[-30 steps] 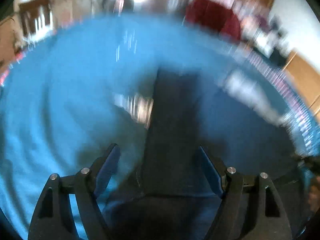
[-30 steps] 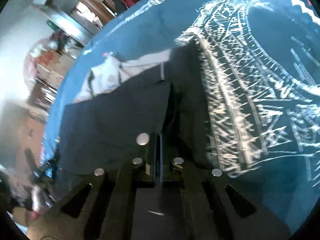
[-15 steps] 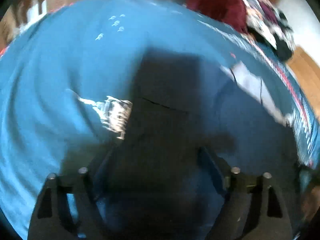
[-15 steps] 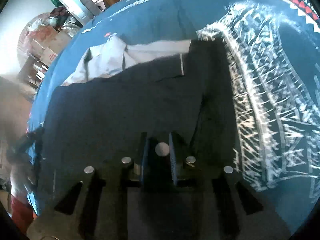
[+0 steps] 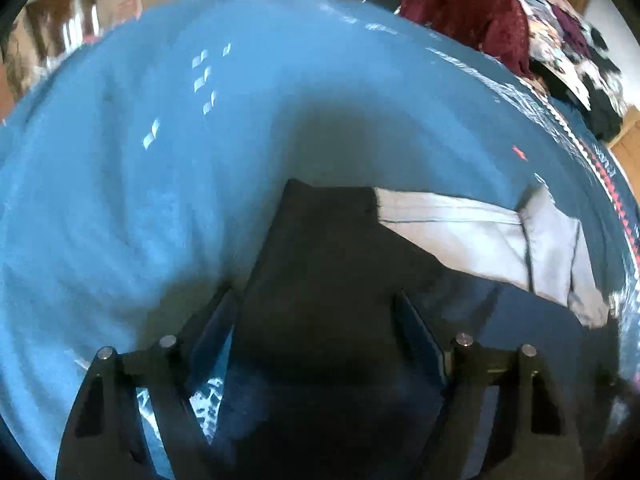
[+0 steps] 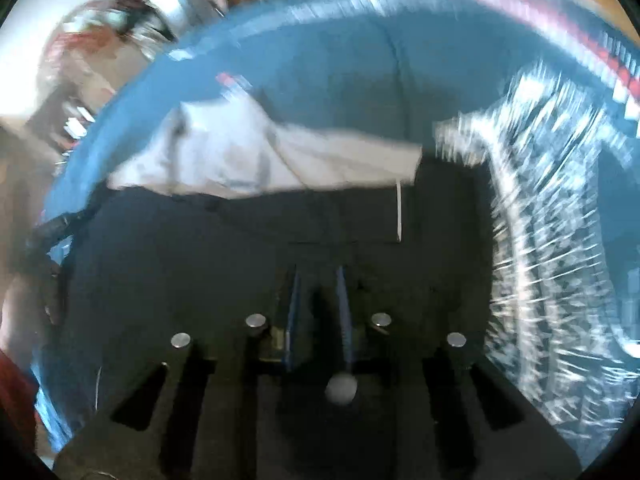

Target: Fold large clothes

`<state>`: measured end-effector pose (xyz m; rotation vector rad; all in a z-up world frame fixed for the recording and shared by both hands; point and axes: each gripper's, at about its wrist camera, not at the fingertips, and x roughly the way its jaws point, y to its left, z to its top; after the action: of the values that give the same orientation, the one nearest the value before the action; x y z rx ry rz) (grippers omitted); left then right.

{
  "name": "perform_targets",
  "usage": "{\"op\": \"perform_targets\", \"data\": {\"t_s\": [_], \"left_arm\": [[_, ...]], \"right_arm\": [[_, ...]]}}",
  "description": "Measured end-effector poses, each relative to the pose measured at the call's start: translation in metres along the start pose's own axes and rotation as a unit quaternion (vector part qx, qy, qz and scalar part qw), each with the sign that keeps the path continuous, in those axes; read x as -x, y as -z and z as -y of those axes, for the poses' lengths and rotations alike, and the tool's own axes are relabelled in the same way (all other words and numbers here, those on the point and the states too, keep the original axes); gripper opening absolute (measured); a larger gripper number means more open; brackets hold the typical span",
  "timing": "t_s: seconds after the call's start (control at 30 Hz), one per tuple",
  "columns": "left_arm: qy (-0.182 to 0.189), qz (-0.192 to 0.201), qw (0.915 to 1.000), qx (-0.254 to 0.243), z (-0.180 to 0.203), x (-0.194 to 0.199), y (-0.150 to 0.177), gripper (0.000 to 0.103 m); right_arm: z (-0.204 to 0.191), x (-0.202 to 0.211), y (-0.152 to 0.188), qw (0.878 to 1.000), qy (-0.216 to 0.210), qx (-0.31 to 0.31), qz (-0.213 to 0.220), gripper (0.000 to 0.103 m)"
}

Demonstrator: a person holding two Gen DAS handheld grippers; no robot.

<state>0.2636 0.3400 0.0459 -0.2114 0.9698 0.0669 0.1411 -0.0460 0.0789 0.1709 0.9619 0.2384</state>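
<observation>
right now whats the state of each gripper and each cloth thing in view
left gripper: open, straddling the dark garment
right gripper: slightly parted, nothing visibly clamped
dark navy garment: lying on the blue cloth, pale lining exposed at one end
blue patterned cloth: spread out
heap of clothes: unfolded, beyond the cloth's far edge

Both fisheye views are dim in the middle and bend strongly toward black, vignetted corners, with bright daylight blowing out the room along the top edges. In the left wrist view the blue patterned cloth cover point(image 5: 120, 184) is soft with motion blur and a dark shadow pools around the dark navy garment point(image 5: 328, 264). The right wrist view is more smeared, its white woven pattern point(image 6: 552, 216) streaked into glare.
</observation>
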Motion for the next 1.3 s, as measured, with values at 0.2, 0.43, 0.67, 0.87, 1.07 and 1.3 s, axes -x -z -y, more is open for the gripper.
{"op": "perform_targets", "data": {"t_s": [0.2,0.43,0.67,0.87,1.07,1.3], "left_arm": [[0.011,0.060,0.9928,-0.103,0.016,0.075,0.090,0.096],[0.013,0.082,0.9957,-0.042,0.004,0.135,0.107,0.090],[-0.002,0.072,0.9971,-0.026,0.007,0.165,0.190,0.096],[-0.029,0.045,0.9977,-0.041,0.007,0.131,0.220,0.098],[-0.044,0.062,0.9955,-0.056,0.011,0.122,0.230,0.103],[-0.051,0.068,0.9946,-0.059,0.011,0.121,0.232,0.103]], "right_arm": [[-0.002,0.000,0.066,1.000,0.025,0.009,-0.010,0.031],[-0.031,0.059,0.077,0.997,0.036,-0.001,0.066,0.059],[-0.041,0.076,0.149,0.997,0.056,-0.024,0.043,0.079],[-0.031,0.070,0.172,0.997,0.067,-0.033,0.025,0.081],[-0.035,0.063,0.183,0.997,0.073,-0.015,0.038,0.100],[-0.035,0.059,0.185,0.996,0.076,-0.005,0.046,0.103]]}}
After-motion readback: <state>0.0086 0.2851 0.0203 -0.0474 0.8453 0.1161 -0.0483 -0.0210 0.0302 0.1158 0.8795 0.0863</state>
